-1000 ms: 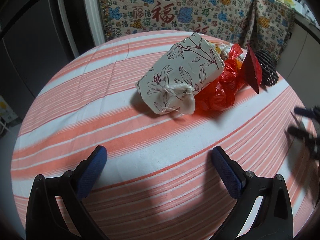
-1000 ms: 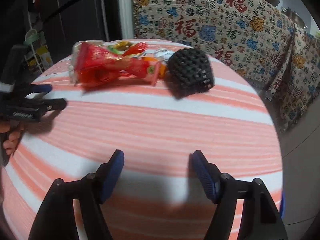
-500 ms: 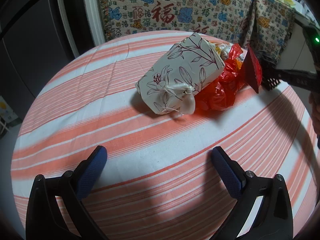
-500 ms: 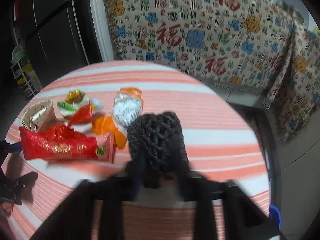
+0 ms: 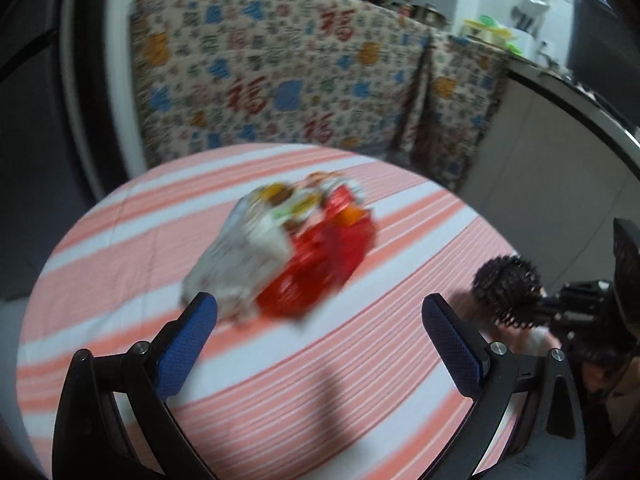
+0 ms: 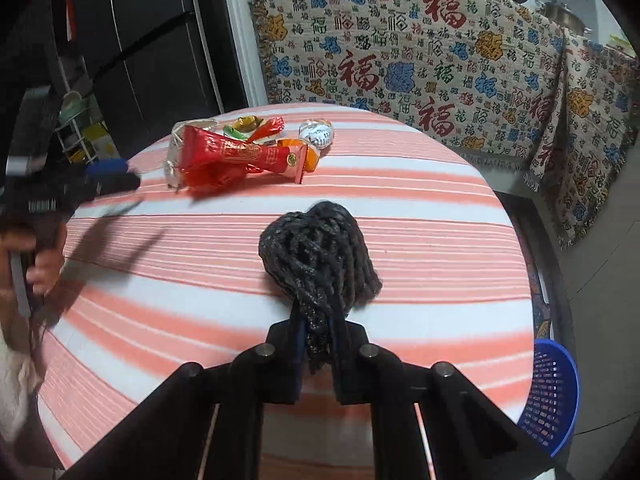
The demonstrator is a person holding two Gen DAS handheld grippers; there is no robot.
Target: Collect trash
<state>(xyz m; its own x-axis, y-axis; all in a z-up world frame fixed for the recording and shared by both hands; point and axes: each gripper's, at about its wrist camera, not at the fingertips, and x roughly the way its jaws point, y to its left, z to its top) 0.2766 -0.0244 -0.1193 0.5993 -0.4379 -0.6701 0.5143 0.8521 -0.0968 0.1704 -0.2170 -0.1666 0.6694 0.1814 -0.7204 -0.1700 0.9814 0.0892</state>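
Black mesh net (image 6: 318, 268) is pinched in the right gripper (image 6: 320, 344), jaws pressed together on its bunched tail; the puffed end of the net sticks out ahead of the tips, over the striped tablecloth (image 6: 420, 208), near the round table's near edge. Cannot tell if the net touches the cloth. Left-wrist view shows the same net (image 5: 506, 288) at its right edge, held by the right gripper (image 5: 548, 306), blurry.

Left gripper (image 5: 320, 320) has jaws spread wide, 2 blue pads (image 5: 184, 344) apart with nothing between them, hovering over the tablecloth (image 5: 120, 240). Right-wrist view shows it as a blurred shape (image 6: 108, 174) at the far left side of the table, a hand (image 6: 38, 256) behind it.

Beyond the net, further across the table: trash pile. Red wrapper (image 6: 236, 156) lies long-side on, well apart from the net. Just behind it, a pale box or bag edge (image 6: 188, 124), small orange and green candy wrappers (image 6: 256, 128), and a white crumpled ball (image 6: 316, 134). In the left view the pile is motion-blurred: whitish pack (image 5: 240, 264) touching red plastic (image 5: 320, 268).

Right of the net, off the table and lower down: blue plastic basket (image 6: 552, 396) on the floor. Behind the table, patterned cloth (image 6: 420, 60) with red characters drapes over furniture.
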